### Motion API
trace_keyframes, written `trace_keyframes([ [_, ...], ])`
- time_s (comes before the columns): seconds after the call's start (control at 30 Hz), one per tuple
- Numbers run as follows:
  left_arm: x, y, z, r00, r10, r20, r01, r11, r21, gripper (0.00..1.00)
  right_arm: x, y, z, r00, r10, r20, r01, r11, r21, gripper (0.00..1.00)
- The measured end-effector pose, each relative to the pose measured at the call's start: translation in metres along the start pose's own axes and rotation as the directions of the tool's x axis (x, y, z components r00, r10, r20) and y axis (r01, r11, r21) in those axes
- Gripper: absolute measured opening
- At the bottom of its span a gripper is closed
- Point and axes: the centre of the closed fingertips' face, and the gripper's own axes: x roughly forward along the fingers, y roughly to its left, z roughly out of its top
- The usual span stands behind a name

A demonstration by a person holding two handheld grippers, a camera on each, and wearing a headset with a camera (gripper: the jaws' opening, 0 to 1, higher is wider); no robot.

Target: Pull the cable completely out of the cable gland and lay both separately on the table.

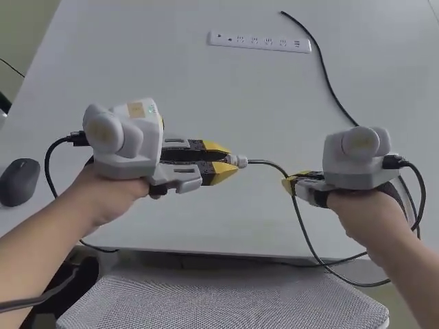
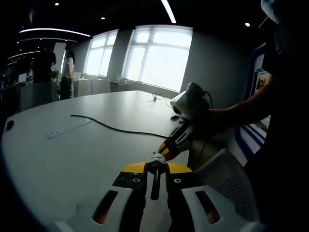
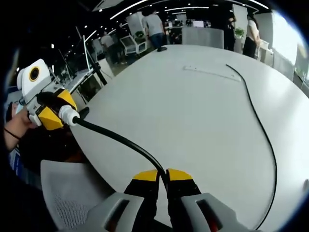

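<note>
My left gripper (image 1: 230, 163) is shut on a small white cable gland (image 1: 238, 162), whose tip pokes out past the yellow jaws; the gland (image 2: 156, 162) sits between my fingertips in the left gripper view. A black cable (image 1: 271, 165) runs from the gland to my right gripper (image 1: 288, 182), which is shut on it. The right gripper view has the cable (image 3: 120, 140) arcing from my shut jaws (image 3: 162, 175) up to the gland (image 3: 69, 116) in the left gripper. Past the right gripper the cable hangs down over the table's front edge. Both grippers hover above the white table (image 1: 206, 96).
A white power strip (image 1: 259, 42) lies at the far side with another black cable (image 1: 322, 62) running to the right. A dark mouse (image 1: 18, 179) rests at the left edge. A mesh chair seat (image 1: 219, 301) sits below the table's front edge.
</note>
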Motion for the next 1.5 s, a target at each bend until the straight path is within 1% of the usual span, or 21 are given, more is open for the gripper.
trace_keyframes([
  [0.37, -0.002, 0.001, 0.001, 1.0000, 0.003, 0.006, -0.003, 1.000, -0.012, 0.15, -0.006, 0.004, 0.000, 0.9998, 0.008, 0.016, -0.006, 0.996, -0.095, 0.02],
  [0.5, -0.002, 0.002, 0.001, 0.9999, 0.010, 0.004, -0.010, 1.000, -0.002, 0.15, -0.014, 0.011, 0.007, 0.9983, 0.028, 0.052, -0.022, 0.992, -0.121, 0.07],
  [0.57, -0.002, 0.002, 0.000, 0.9999, 0.011, 0.003, -0.011, 1.000, -0.009, 0.15, -0.017, 0.016, 0.011, 0.9968, 0.045, 0.066, -0.034, 0.987, -0.155, 0.10],
  [0.6, -0.002, 0.003, 0.000, 0.9999, 0.013, 0.004, -0.013, 1.000, -0.011, 0.15, -0.021, 0.021, 0.017, 0.9940, 0.059, 0.093, -0.040, 0.980, -0.193, 0.13],
  [0.67, -0.001, 0.002, 0.000, 0.9999, 0.013, 0.003, -0.013, 1.000, -0.009, 0.15, -0.028, 0.027, 0.027, 0.9890, 0.065, 0.133, -0.025, 0.960, -0.280, 0.16],
  [0.7, -0.001, 0.002, 0.000, 0.9999, 0.012, 0.003, -0.012, 1.000, -0.008, 0.15, -0.034, 0.033, 0.036, 0.9842, 0.067, 0.164, -0.004, 0.932, -0.361, 0.18],
  [0.73, -0.001, 0.002, 0.001, 0.9999, 0.010, 0.004, -0.010, 1.000, -0.009, 0.15, -0.037, 0.039, 0.041, 0.9817, 0.072, 0.176, 0.010, 0.906, -0.423, 0.19],
  [0.77, -0.001, 0.001, 0.001, 0.9999, 0.009, 0.005, -0.009, 1.000, -0.011, 0.15, -0.039, 0.046, 0.047, 0.9783, 0.074, 0.194, 0.033, 0.867, -0.498, 0.21],
  [0.8, -0.001, 0.001, 0.001, 0.9999, 0.009, 0.006, -0.009, 1.000, -0.013, 0.15, -0.041, 0.051, 0.050, 0.9775, 0.073, 0.198, 0.047, 0.839, -0.542, 0.21],
  [0.83, -0.001, 0.001, 0.002, 0.9999, 0.008, 0.007, -0.008, 1.000, -0.013, 0.15, -0.041, 0.061, 0.054, 0.9755, 0.088, 0.201, 0.052, 0.799, -0.599, 0.21],
  [0.9, -0.001, 0.002, 0.002, 0.9999, 0.008, 0.008, -0.008, 1.000, -0.014, 0.15, -0.041, 0.073, 0.057, 0.9757, 0.099, 0.196, 0.057, 0.747, -0.663, 0.20],
  [0.93, -0.001, 0.002, 0.002, 0.9999, 0.009, 0.006, -0.009, 1.000, -0.013, 0.15, -0.040, 0.079, 0.059, 0.9756, 0.101, 0.195, 0.067, 0.710, -0.701, 0.20],
  [0.97, -0.001, 0.002, 0.002, 0.9999, 0.009, 0.006, -0.009, 1.000, -0.014, 0.15, -0.038, 0.083, 0.060, 0.9762, 0.102, 0.191, 0.067, 0.695, -0.716, 0.20],
  [1.0, -0.001, 0.002, 0.002, 0.9999, 0.009, 0.008, -0.009, 1.000, -0.016, 0.15, -0.037, 0.085, 0.061, 0.9771, 0.102, 0.187, 0.067, 0.685, -0.725, 0.19],
  [1.1, -0.001, 0.002, 0.003, 0.9999, 0.009, 0.010, -0.009, 1.000, -0.018, 0.15, -0.034, 0.091, 0.062, 0.9768, 0.110, 0.184, 0.060, 0.685, -0.726, 0.16],
  [1.13, -0.001, 0.002, 0.003, 0.9999, 0.009, 0.010, -0.009, 1.000, -0.018, 0.15, -0.033, 0.094, 0.063, 0.9761, 0.114, 0.185, 0.059, 0.682, -0.729, 0.16],
  [1.17, -0.001, 0.001, 0.003, 0.9999, 0.009, 0.010, -0.009, 1.000, -0.018, 0.15, -0.032, 0.095, 0.063, 0.9758, 0.113, 0.187, 0.064, 0.671, -0.739, 0.16],
  [1.2, -0.001, 0.001, 0.003, 0.9999, 0.009, 0.011, -0.009, 1.000, -0.020, 0.15, -0.031, 0.095, 0.063, 0.9764, 0.110, 0.186, 0.071, 0.652, -0.755, 0.15],
  [1.23, -0.001, 0.001, 0.003, 0.9999, 0.009, 0.011, -0.009, 1.000, -0.021, 0.15, -0.030, 0.094, 0.062, 0.9768, 0.109, 0.184, 0.072, 0.645, -0.761, 0.13],
  [1.4, -0.002, 0.001, 0.001, 0.9999, 0.007, 0.008, -0.007, 1.000, -0.022, 0.15, -0.028, 0.095, 0.062, 0.9771, 0.117, 0.178, 0.065, 0.632, -0.773, 0.06],
  [1.5, -0.002, 0.001, 0.001, 0.9999, 0.009, 0.012, -0.009, 1.000, -0.026, 0.15, -0.029, 0.097, 0.062, 0.9752, 0.128, 0.181, 0.064, 0.619, -0.782, 0.02],
])
